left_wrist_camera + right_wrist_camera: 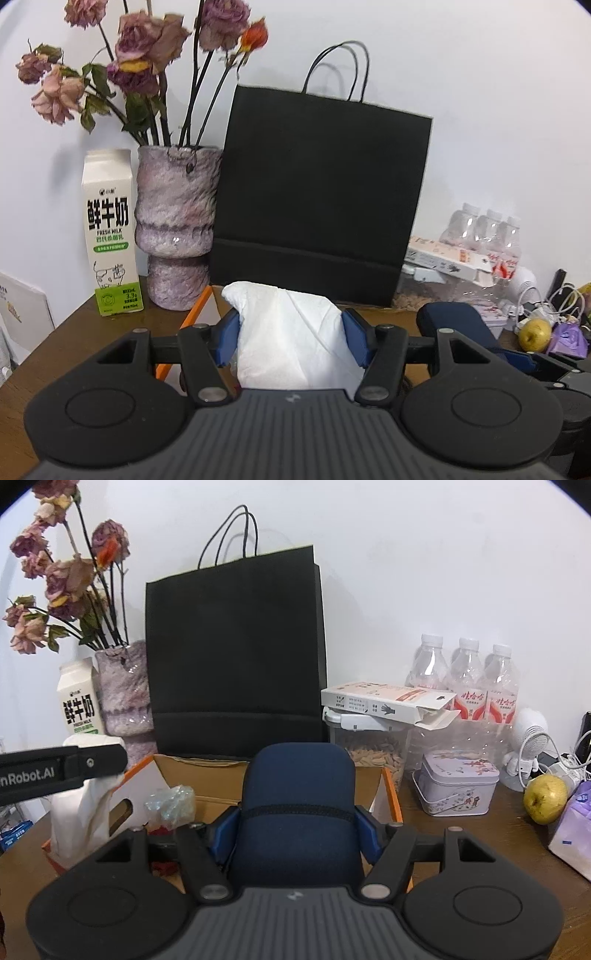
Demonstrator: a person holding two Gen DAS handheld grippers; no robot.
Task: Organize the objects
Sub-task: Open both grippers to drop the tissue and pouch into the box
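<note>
Your left gripper (291, 338) points forward and slightly down, its blue pads pressed on both sides of a white tissue pack (286, 332) that stands upright between them. In the left wrist view the pack fills the centre, with the open cardboard box (197, 308) just beyond and below it at 11 o'clock. The black bag (321, 199) stands at 12 o'clock behind the box, the vase (175, 221) and milk carton (110, 232) at 10 o'clock.

Your right gripper (295, 827) is pitched down much the same, closed on a dark blue pouch (299, 812) that rises upright between the pads, its rounded top toward the bag (236, 653). In the right wrist view the pouch sits over the box (207, 775); a crumpled wrapper (170, 805) lies inside the box at 9 o'clock from the pouch. The left gripper's finger (62, 771) crosses at 9 o'clock, the tissue pack (79, 812) hanging under it at the box's left edge.

At 3 o'clock on the table (461, 838) are a tin (458, 782), an apple (545, 799) and three bottles (465, 686).
</note>
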